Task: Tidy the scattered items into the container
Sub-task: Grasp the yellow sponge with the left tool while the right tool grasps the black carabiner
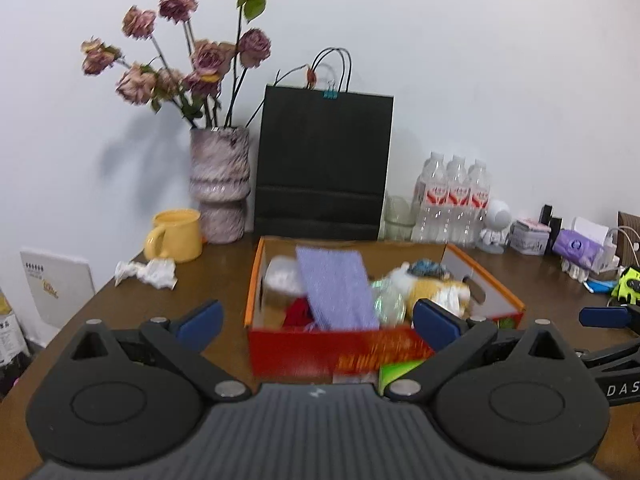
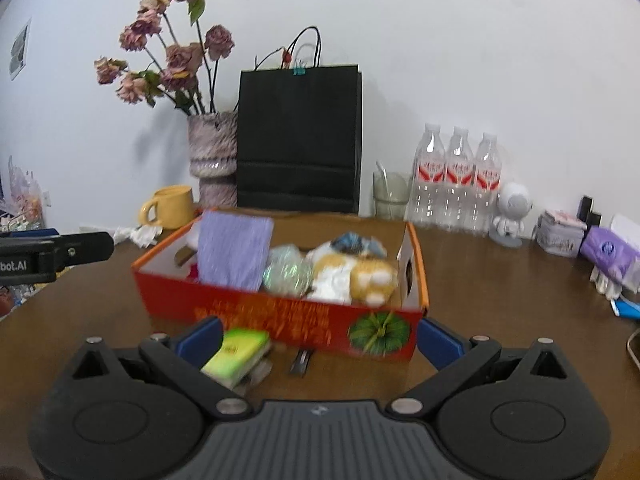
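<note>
On the brown table (image 2: pixel 500 280) sits the red box (image 2: pixel 280 316), already stuffed with a purple cloth (image 2: pixel 234 252), a shiny ball (image 2: pixel 288 274) and a yellow plush (image 2: pixel 372 276). Still outside, just in front of the box wall, are a green packet (image 2: pixel 238 354) and a small dark clip (image 2: pixel 300 360). The right gripper (image 2: pixel 320 336) is spread wide and holds nothing, with the packet right by its left finger. The left gripper (image 1: pixel 316 320) is wide too, empty, hovering in front of the box. A crumpled tissue (image 1: pixel 148 274) lies by the yellow mug (image 1: pixel 176 234), well apart from the box.
</note>
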Demonstrator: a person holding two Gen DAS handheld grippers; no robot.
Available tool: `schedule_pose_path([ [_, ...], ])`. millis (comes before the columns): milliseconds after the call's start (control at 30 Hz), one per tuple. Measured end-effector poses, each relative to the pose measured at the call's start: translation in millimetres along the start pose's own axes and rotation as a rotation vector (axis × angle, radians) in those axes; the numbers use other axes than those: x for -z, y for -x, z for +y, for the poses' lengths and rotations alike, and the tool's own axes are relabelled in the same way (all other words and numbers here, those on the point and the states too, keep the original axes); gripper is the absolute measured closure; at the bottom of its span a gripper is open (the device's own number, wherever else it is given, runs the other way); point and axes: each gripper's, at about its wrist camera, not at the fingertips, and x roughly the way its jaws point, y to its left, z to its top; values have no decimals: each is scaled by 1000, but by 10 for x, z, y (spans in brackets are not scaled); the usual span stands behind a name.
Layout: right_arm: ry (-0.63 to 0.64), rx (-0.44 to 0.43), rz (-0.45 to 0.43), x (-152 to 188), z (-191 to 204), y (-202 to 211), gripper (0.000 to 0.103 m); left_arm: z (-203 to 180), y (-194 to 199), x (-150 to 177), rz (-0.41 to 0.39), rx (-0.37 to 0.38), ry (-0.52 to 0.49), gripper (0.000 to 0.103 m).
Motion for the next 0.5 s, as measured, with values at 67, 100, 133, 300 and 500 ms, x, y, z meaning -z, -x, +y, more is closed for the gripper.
schedule_pose_path([
  [67,0,1,16,92,23,38,0,27,58,88,17,-1,3,0],
  [100,-1,1,23,141,31,56,0,36,77,130,29,-3,2,0],
  [133,-2,2,32,191,40,71,0,41,94,172,40,-6,0,0],
  [300,-15,2,73,428,54,119,0,88,161,357,82,-5,4,0],
  [500,-31,2,128,616,16,50,3,106,153,498,128,-4,-1,0],
])
